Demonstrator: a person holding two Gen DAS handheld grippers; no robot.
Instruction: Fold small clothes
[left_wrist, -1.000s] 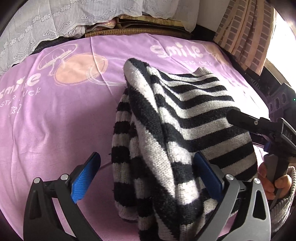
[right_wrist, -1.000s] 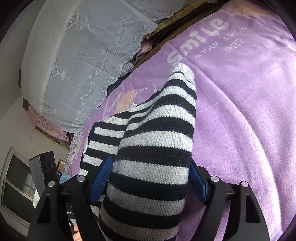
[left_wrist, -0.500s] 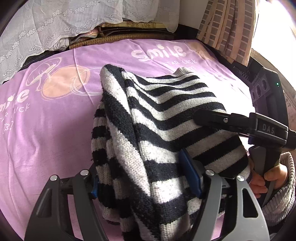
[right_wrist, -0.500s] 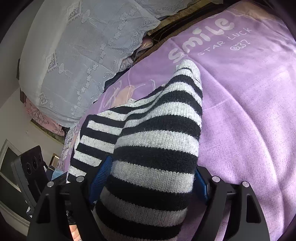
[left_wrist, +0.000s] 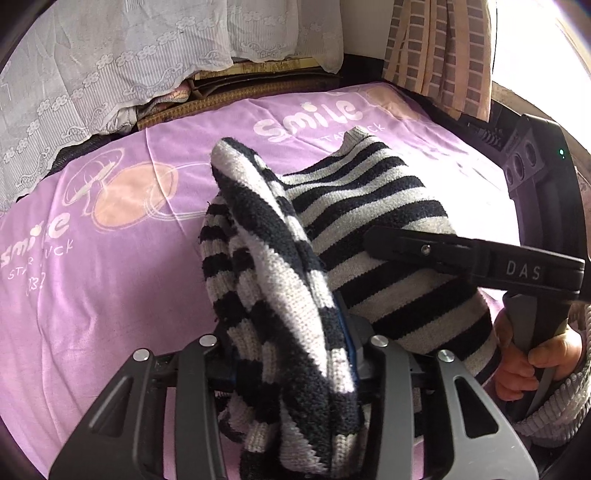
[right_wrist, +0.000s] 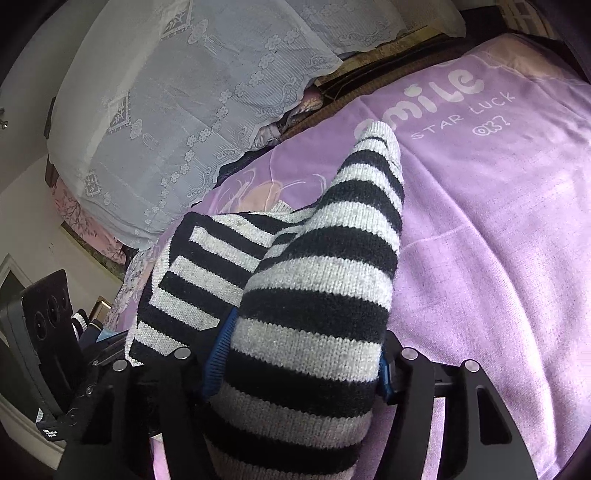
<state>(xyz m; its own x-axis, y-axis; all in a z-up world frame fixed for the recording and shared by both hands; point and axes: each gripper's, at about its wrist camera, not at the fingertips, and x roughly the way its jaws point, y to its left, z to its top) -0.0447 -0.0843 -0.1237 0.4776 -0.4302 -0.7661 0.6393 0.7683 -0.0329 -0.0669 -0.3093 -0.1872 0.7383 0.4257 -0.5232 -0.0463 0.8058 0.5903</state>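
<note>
A: What's nearest?
B: The left tool (left_wrist: 288, 354) and right tool (right_wrist: 295, 354), each pinching the striped sweater (left_wrist: 369, 229).
A: Where is it?
B: Held bunched above the purple bedsheet (left_wrist: 110, 295); a lace cover (right_wrist: 177, 110) lies beyond.

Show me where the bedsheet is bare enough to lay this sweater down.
The purple bedsheet lies bare left of the striped sweater, out to the mushroom print. In the right wrist view it is bare right of the sweater, below the STAR LUCK lettering. Crowded: both tongs sit close together.
</note>
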